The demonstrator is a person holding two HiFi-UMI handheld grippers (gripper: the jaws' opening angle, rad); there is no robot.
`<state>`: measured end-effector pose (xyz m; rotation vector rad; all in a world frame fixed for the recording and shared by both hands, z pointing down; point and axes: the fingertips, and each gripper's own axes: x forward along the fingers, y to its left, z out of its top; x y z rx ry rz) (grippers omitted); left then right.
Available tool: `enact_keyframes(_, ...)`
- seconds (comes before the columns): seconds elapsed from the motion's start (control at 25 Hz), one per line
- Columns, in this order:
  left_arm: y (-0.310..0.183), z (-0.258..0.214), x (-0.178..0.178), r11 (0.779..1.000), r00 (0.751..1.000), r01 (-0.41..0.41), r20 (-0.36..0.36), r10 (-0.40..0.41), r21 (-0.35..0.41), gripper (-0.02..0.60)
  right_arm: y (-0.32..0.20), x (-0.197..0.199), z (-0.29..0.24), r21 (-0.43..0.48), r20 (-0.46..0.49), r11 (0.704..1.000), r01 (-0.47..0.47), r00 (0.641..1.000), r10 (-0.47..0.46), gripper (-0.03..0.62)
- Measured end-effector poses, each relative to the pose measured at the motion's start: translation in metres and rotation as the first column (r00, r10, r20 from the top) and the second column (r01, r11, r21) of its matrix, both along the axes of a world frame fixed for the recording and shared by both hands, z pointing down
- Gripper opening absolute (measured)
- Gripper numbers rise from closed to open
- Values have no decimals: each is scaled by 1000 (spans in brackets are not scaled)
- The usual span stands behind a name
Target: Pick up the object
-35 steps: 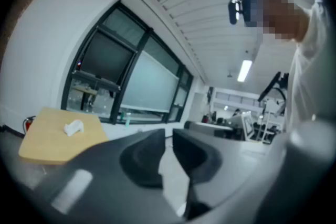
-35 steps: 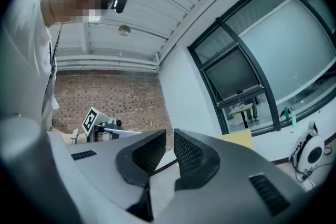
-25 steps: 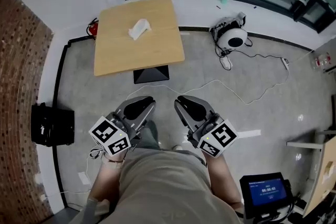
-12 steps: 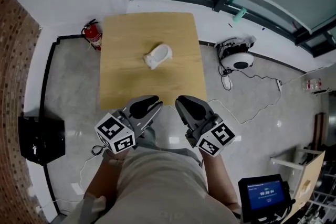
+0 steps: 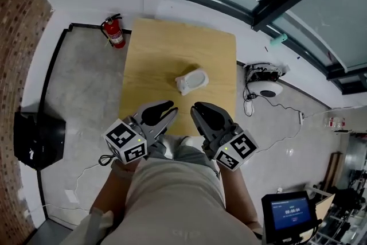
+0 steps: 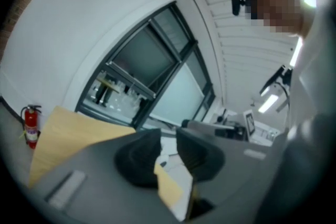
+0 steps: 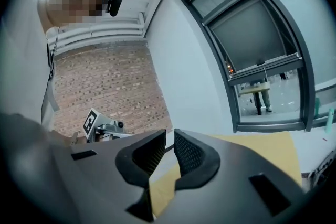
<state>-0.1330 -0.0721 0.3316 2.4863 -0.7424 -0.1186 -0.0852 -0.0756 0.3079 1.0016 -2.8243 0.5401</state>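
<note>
A small white crumpled object (image 5: 191, 81) lies near the middle of a square wooden table (image 5: 152, 60). Both grippers hover side by side in front of the person's body, over the table's near edge and short of the object. The left gripper (image 5: 166, 110) has its jaws slightly parted and opening, with nothing between them; in its own view the left gripper (image 6: 168, 140) shows a gap through which the tabletop (image 6: 68, 131) is visible. The right gripper (image 5: 198, 111) is shut and empty. Its own view shows the right gripper (image 7: 169, 140) above the tabletop (image 7: 265, 150).
A red fire extinguisher (image 5: 114, 32) stands at the table's far left corner. A black bag (image 5: 38, 139) sits by the brick wall on the left. A white round device (image 5: 265, 88) with cables lies on the floor at right, and a blue screen (image 5: 291, 211) at lower right.
The person has walked up to the table, so the table and white object now lie just beyond the grippers. The left jaws have parted a little.
</note>
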Motion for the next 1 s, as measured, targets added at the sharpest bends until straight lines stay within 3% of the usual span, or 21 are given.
enact_keyframes(0.24,-16,-1,-7,998,998,61,19,-61,6,75,-18,-17,1,6,18,996,86,996,-86,32)
enact_keyframes(0.44,-19,-12,15,997,996,64,60,-66,34,75,-19,-1,-4,25,46,994,110,993,-112,32)
enact_keyframes(0.76,-29,-14,37,996,993,45,106,-53,79,75,-20,34,-3,52,74,997,64,995,-68,32)
enact_keyframes(1.0,-51,7,59,999,975,-10,220,0,45,120,-37,68,19,-1,44,1000,-15,999,15,34)
